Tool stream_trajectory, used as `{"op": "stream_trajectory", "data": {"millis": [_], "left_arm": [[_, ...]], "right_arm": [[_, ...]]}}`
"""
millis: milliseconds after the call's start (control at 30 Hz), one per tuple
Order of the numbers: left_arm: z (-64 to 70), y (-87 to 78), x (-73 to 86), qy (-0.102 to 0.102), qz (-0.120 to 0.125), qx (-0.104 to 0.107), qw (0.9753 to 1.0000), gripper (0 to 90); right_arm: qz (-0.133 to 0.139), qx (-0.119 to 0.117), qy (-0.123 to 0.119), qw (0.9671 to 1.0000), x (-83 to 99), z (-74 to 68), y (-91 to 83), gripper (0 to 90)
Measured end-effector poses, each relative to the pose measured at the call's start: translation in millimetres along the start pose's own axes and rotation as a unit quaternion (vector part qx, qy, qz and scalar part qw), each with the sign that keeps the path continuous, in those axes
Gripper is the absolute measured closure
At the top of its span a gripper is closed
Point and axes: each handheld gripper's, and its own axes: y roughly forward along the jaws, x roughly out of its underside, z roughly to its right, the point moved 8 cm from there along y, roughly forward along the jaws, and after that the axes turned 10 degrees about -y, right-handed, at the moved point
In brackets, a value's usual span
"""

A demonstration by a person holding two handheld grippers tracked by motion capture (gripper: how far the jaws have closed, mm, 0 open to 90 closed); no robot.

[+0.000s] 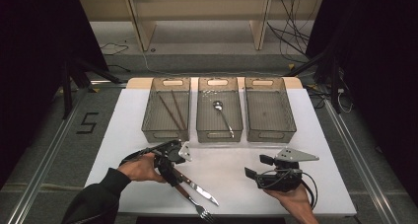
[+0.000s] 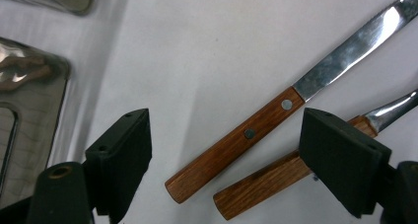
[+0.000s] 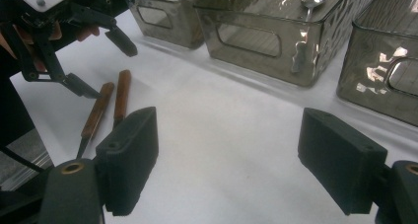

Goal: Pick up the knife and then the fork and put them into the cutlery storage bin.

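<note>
Left gripper (image 2: pixel 224 150), jaws spread wide, hovers over the knife (image 2: pixel 276 120) handle; fork (image 2: pixel 296 172) lies just beside the knife, so close on 1 handle cleanly. Right gripper (image 3: pixel 226 167) waits released.

Left gripper (image 1: pixel 172 157) fingers spread wide, low over table; right gripper (image 1: pixel 256 167) likewise open

A wood-handled knife (image 2: pixel 256 135) and a wood-handled fork (image 2: pixel 276 177) are lying side by side on the white table, near its front edge at about 7 o'clock. Their handles are pointing toward 11 o'clock, and the steel blade and tines are pointing toward 5 o'clock.
</note>
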Motion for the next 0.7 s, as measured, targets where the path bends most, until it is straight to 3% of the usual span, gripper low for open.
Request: {"op": "stream_trajectory", "data": {"millis": [467,700], "left_arm": [[3.6,13.9,-1.5,0.045,-0.039,0.025,0.9979,31.0],[4.5,16.7,-1.9,0.055,-0.051,0.028,0.9968,32.9]], "right_arm": [[-0.004,0.0,0.0,1.0,1.3,-0.1,0.9,24.6],[-0.005,-0.001,0.0,1.0,1.8,-0.3,1.4,24.8]]}}
